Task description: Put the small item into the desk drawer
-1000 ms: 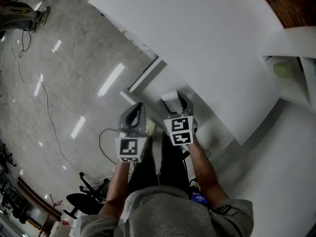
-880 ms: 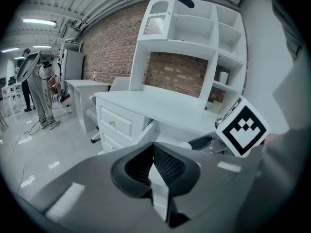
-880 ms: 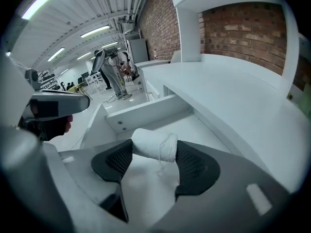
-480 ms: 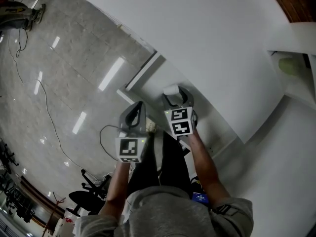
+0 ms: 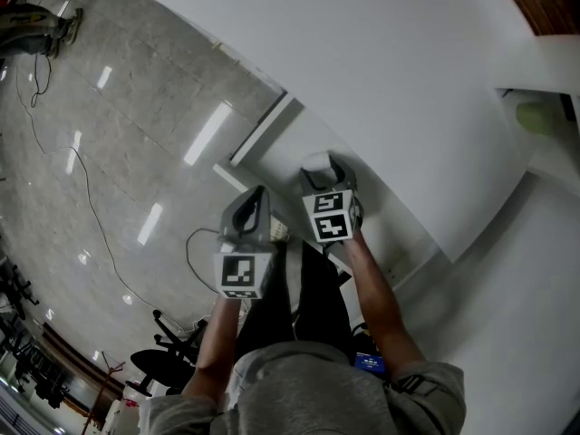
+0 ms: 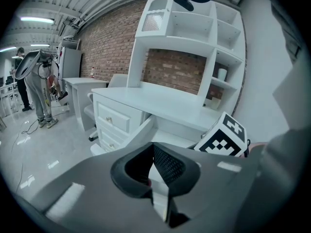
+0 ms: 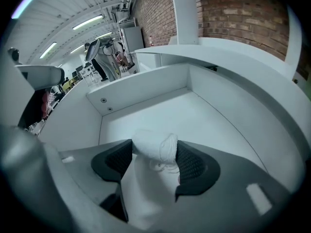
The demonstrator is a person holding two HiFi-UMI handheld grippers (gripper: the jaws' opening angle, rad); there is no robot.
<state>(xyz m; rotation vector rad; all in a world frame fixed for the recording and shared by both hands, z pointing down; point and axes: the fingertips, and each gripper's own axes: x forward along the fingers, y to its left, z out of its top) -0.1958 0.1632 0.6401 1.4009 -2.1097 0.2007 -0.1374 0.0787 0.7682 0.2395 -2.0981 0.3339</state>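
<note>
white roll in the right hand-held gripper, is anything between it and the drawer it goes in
Nothing visible does. The right hand-held gripper holds the white roll above the open drawer, whose floor lies bare below it.

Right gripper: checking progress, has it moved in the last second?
Yes: the right gripper, holding the small white roll, edged slightly forward over the open white drawer, toward the white desktop.

The right tongs (image 5: 317,167) have slid toward 12 o'clock in the head view, farther in over the open drawer (image 7: 209,120). The white roll (image 7: 154,147) clamped between them has gone along. Most of that shift came in the first half second; since then they have crept on only a little.
</note>
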